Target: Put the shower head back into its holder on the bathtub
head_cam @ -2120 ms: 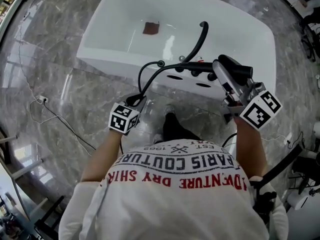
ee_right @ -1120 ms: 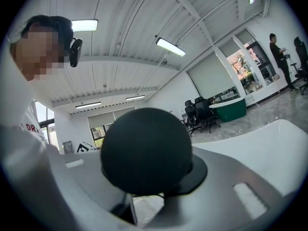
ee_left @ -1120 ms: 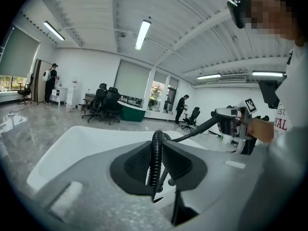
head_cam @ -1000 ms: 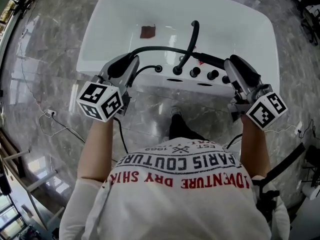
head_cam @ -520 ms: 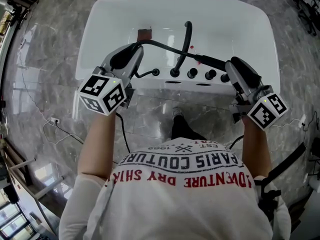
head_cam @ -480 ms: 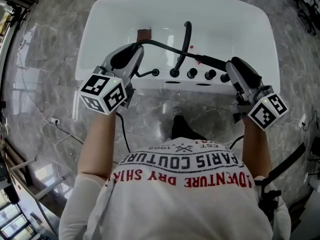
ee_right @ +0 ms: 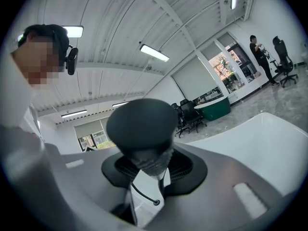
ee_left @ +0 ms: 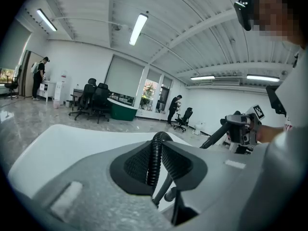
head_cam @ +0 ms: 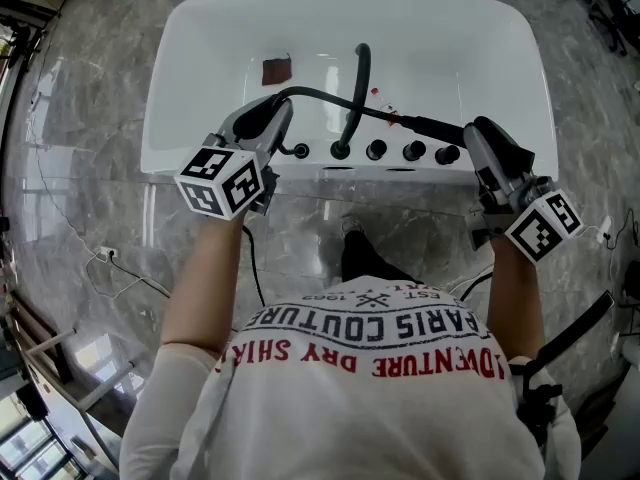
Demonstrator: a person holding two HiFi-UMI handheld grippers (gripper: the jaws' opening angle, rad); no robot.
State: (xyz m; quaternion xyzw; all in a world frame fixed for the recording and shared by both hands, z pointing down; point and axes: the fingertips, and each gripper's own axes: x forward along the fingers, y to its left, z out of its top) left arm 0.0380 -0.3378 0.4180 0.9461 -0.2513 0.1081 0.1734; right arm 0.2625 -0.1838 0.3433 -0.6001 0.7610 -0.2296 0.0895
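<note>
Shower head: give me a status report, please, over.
Left gripper shut on hose. Right gripper shut on shower head, held over bathtub rim, not yet put back. Hose crosses tap spout, may snag.

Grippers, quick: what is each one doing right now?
Left gripper: closed on the black shower hose.
Right gripper: closed on the shower head.
</note>
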